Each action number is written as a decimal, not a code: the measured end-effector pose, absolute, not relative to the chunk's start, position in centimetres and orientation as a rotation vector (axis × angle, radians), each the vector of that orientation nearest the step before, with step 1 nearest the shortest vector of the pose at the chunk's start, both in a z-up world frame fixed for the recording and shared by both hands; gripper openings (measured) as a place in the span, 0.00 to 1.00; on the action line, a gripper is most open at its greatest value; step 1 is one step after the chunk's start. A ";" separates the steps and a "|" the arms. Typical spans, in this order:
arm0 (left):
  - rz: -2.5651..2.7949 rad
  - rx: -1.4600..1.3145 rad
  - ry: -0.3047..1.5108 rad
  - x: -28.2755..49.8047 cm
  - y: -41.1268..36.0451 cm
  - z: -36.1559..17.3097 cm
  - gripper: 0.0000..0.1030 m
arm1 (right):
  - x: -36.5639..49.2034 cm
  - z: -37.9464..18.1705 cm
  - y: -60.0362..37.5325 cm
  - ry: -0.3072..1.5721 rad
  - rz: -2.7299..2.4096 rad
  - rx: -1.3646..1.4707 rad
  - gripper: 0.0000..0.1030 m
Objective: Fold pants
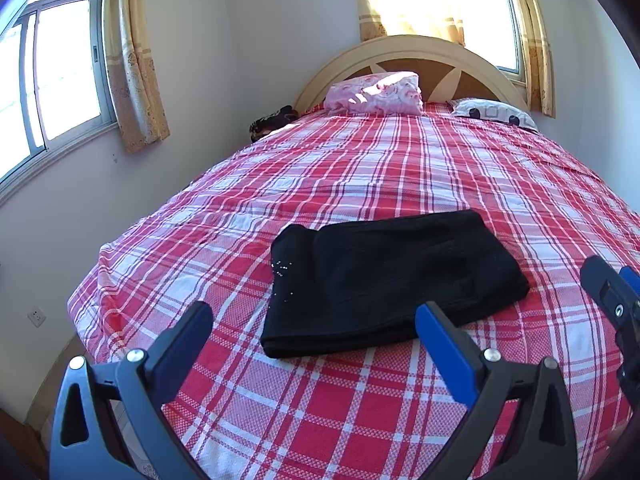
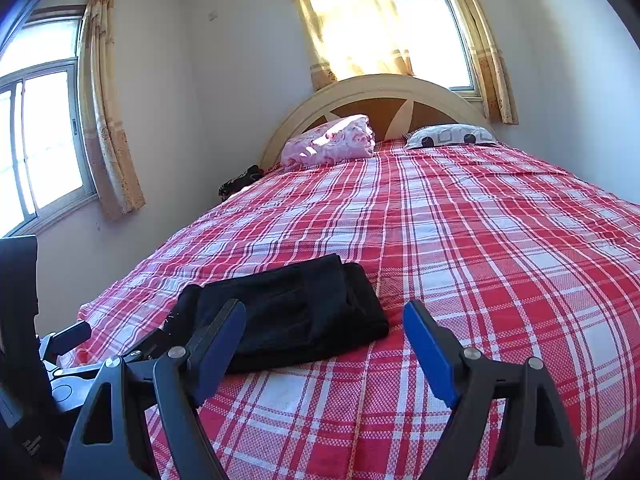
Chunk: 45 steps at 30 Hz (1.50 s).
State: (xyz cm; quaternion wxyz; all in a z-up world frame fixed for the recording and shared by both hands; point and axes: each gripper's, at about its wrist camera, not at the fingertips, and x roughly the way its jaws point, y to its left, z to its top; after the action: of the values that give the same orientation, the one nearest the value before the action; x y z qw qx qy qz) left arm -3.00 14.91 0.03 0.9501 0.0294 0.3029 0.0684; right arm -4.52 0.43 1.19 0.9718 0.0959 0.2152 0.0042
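Black pants point(image 1: 384, 280) lie folded into a compact rectangle on the red plaid bed point(image 1: 360, 168), near its foot; they also show in the right wrist view point(image 2: 288, 316). My left gripper point(image 1: 316, 320) is open and empty, held just short of the pants' near edge, above the bed. My right gripper point(image 2: 324, 320) is open and empty, to the right of the pants and a little behind their near right corner. The right gripper's fingers point(image 1: 608, 292) show at the right edge of the left wrist view. The left gripper's body point(image 2: 72, 344) shows low at the left of the right wrist view.
A pink folded quilt point(image 1: 374, 92) and a patterned pillow point(image 1: 494, 112) lie at the headboard point(image 1: 404, 50). A dark bundle point(image 1: 272, 122) sits at the bed's far left corner. Curtained windows point(image 1: 60, 80) are on the left and back walls. The bed's left edge drops to the floor.
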 end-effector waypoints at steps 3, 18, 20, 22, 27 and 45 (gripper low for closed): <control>0.138 0.066 0.620 -3.1 14.8 0.0 1.00 | -4.6 1.2 0.3 0.436 0.009 0.202 0.80; 0.145 0.070 0.625 -3.3 14.6 -0.2 1.00 | -4.8 1.3 0.1 0.437 0.002 0.202 0.80; 0.146 0.071 0.629 -3.3 14.6 -0.3 1.00 | -4.8 1.3 0.2 0.437 0.002 0.199 0.80; 0.147 0.072 0.630 -3.2 14.7 -0.3 1.00 | -4.8 1.3 0.3 0.439 0.001 0.201 0.80; 0.145 0.069 0.629 -3.2 14.8 -0.4 1.00 | -4.7 1.1 0.1 0.445 -0.004 0.212 0.80; 0.162 0.073 0.627 -2.8 15.0 -0.4 1.00 | -4.6 1.0 0.1 0.452 -0.007 0.209 0.80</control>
State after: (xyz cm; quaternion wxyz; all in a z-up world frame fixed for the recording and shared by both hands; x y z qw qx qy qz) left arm -2.85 14.97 -0.35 0.9474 0.0361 0.3080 0.0796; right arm -4.63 0.15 0.98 0.9691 0.1036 0.2238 -0.0034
